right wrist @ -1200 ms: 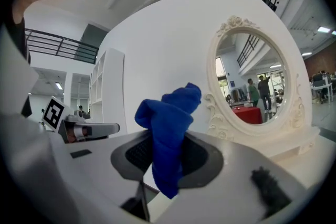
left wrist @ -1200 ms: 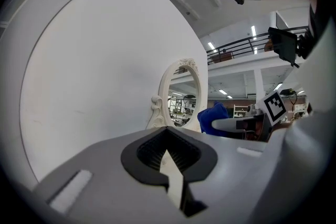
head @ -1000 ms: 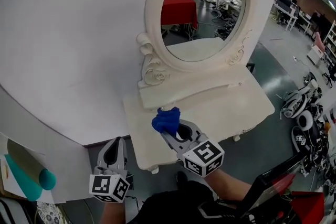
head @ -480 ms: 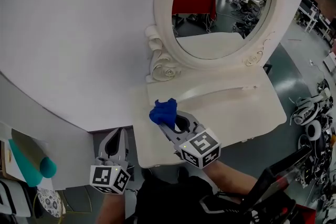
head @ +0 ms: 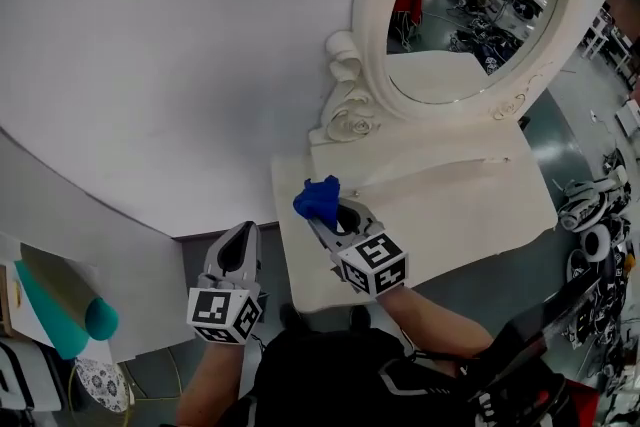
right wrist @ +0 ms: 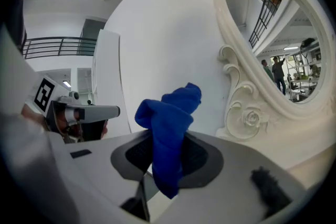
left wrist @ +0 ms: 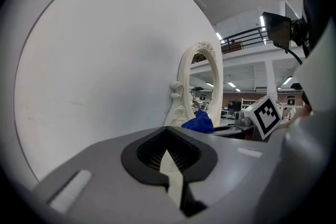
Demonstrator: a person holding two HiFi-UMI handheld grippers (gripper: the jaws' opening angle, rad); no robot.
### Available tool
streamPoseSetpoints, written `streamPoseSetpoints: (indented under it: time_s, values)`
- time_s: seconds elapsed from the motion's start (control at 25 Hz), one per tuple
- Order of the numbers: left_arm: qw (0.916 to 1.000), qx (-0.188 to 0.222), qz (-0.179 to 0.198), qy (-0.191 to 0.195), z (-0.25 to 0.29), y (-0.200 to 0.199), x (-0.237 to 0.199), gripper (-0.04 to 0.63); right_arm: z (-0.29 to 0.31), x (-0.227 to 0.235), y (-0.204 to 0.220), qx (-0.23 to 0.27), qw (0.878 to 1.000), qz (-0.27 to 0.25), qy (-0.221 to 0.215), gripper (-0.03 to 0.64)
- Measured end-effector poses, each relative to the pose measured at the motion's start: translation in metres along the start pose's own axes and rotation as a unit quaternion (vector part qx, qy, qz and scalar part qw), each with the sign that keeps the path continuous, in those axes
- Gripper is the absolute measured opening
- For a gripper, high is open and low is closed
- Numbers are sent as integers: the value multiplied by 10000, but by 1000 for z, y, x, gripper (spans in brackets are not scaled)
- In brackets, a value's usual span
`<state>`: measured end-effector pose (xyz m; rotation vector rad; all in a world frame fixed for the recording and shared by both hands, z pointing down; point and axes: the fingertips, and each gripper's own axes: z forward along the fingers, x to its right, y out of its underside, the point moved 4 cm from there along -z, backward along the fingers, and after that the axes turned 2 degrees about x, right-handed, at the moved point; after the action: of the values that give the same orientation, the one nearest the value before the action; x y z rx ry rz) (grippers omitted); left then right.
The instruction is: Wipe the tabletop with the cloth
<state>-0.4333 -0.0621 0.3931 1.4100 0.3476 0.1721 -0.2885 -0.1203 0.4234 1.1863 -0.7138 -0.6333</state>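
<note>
The right gripper (head: 325, 221) has its jaws clenched on a crumpled blue cloth (head: 318, 198), which bunches up above them. It hangs over the near left part of the cream dressing-table top (head: 450, 207), at the centre of the head view. The left gripper (head: 241, 235), at lower left beside the table, has its jaws pressed together, holding nothing. An oval cream-framed mirror (head: 470, 5) rises at upper right.

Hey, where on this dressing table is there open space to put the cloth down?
The tabletop is bare from the right gripper across to its right edge, in front of the mirror base. Crowded only near the left edge, where that gripper holds the blue cloth.
</note>
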Motion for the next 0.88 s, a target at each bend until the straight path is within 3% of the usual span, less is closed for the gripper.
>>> streamPoseSetpoints:
  time_s: [0.4,0.68,0.88]
  values:
    - [9983,-531,-174,173,9,49,-59,9,72,-8,70,-740,9966,100,357,120]
    - [9944,-875,-264,535,11,85,-74,9,109,-14,124,-1256,9898,220,632,120]
    - [9911,-1151,-382,556,14,114,-91,9,130,-13,152,-1539,9839,274,871,120]
